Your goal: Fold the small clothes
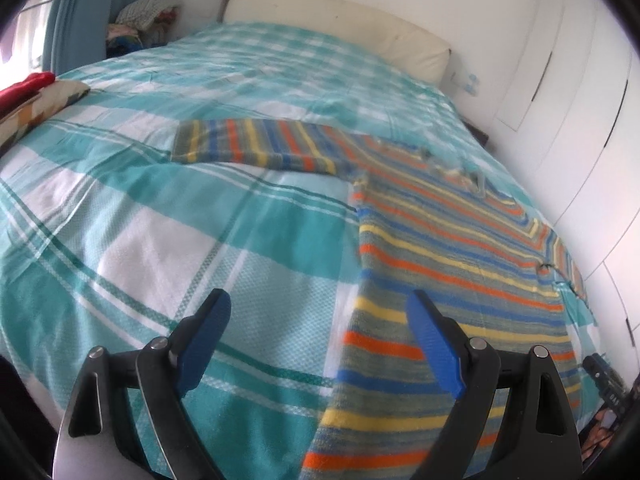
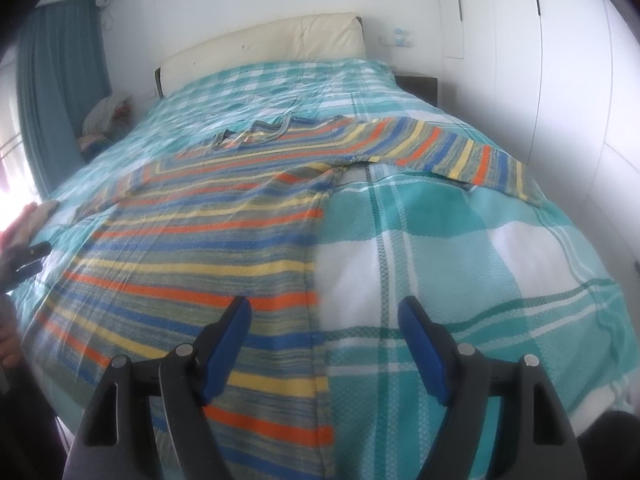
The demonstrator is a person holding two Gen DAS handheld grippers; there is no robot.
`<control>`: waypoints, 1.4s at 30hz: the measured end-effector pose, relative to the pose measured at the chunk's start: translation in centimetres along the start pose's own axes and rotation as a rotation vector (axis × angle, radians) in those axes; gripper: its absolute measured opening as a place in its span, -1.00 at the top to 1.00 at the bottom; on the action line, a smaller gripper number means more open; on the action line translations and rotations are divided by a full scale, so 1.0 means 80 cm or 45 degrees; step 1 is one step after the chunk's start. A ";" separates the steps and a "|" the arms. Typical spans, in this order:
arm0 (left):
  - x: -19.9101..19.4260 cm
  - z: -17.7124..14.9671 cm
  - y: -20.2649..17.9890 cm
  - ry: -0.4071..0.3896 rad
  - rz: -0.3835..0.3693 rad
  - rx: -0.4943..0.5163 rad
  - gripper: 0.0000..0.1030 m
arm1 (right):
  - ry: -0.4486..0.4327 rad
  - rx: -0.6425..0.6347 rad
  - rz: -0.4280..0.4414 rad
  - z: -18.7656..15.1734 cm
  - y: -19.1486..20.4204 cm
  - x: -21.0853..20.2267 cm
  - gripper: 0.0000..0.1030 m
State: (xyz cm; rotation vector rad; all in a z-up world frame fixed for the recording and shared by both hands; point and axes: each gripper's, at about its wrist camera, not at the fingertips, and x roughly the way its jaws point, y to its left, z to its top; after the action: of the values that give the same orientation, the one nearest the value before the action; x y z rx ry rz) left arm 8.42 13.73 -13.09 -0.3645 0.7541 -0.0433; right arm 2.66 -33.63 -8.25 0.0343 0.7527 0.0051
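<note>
One striped shirt (image 2: 208, 240) on plaid bedspread (image 2: 460, 240)

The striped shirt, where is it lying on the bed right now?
The striped shirt lies flat on the checked bedspread, sleeves spread sideways: right of centre in the left wrist view, left of centre in the right wrist view, collar toward the cream headboard.

Striped sweater (image 1: 460, 248) cut off at the lower edge in both views, hem unseen. Heap of clothes (image 1: 144, 14) beside the curtain too small and blurred to sort. Hand (image 2: 12, 232) clipped by the left edge, holding something dark, unclear.
</note>
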 end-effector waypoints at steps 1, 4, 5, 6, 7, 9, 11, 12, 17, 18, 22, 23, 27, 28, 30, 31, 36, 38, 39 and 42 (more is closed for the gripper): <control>-0.001 0.001 0.001 -0.005 0.004 -0.005 -0.76 | -0.002 0.000 -0.001 0.000 0.000 0.000 -0.46; -0.004 0.004 0.006 -0.021 0.010 -0.019 -0.76 | -0.003 -0.001 -0.002 0.000 0.000 -0.001 -0.46; -0.005 0.005 0.007 -0.027 0.012 -0.021 -0.76 | -0.002 -0.001 -0.002 0.000 0.000 -0.001 -0.46; -0.005 0.006 0.008 -0.028 0.013 -0.021 -0.77 | -0.002 -0.001 -0.002 0.000 0.000 -0.001 -0.46; -0.005 0.006 0.009 -0.025 0.016 -0.021 -0.77 | -0.001 -0.002 -0.002 0.000 0.000 -0.001 -0.46; -0.003 0.006 0.009 -0.020 0.022 -0.024 -0.77 | 0.004 -0.003 -0.001 0.000 0.000 0.000 -0.46; -0.001 0.006 0.009 -0.009 0.025 -0.028 -0.77 | 0.010 -0.005 0.002 -0.001 0.002 0.001 -0.46; 0.000 0.006 0.010 -0.007 0.027 -0.029 -0.77 | 0.010 -0.008 0.002 -0.001 0.002 0.001 -0.46; 0.000 0.006 0.009 -0.017 0.036 -0.022 -0.78 | 0.011 -0.016 0.004 -0.002 0.004 0.002 -0.46; 0.002 0.006 0.009 -0.012 0.039 -0.020 -0.78 | 0.012 -0.015 0.004 -0.002 0.005 0.002 -0.46; 0.002 0.005 0.010 -0.001 0.041 -0.023 -0.78 | 0.010 -0.014 0.005 -0.002 0.005 0.002 -0.46; 0.002 0.005 0.010 -0.001 0.043 -0.021 -0.78 | 0.009 -0.014 0.004 -0.002 0.005 0.002 -0.46; 0.002 0.005 0.009 -0.003 0.045 -0.020 -0.78 | 0.006 -0.013 0.005 -0.002 0.005 0.002 -0.46; 0.002 0.005 0.009 -0.003 0.045 -0.021 -0.78 | 0.006 -0.013 0.006 -0.003 0.005 0.002 -0.46; 0.001 0.006 0.010 -0.007 0.047 -0.022 -0.78 | 0.004 -0.013 0.005 -0.002 0.005 0.001 -0.46; 0.001 0.006 0.010 -0.008 0.048 -0.023 -0.78 | 0.003 -0.013 0.006 -0.002 0.005 0.001 -0.46; 0.000 0.008 0.013 -0.010 0.049 -0.027 -0.78 | 0.003 -0.013 0.006 -0.002 0.005 0.001 -0.46; 0.000 0.008 0.012 -0.006 0.050 -0.024 -0.78 | 0.004 -0.015 0.005 -0.003 0.005 0.001 -0.46; 0.000 0.008 0.014 -0.005 0.051 -0.024 -0.78 | 0.005 -0.015 0.005 -0.003 0.005 0.001 -0.46; 0.001 0.008 0.014 0.000 0.053 -0.023 -0.78 | 0.004 -0.014 0.006 -0.002 0.006 0.001 -0.46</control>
State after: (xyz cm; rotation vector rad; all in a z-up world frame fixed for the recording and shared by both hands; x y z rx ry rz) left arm 8.82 14.94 -13.11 -0.3660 0.7624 0.0029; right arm 2.60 -33.18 -8.42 0.0253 0.7560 0.0135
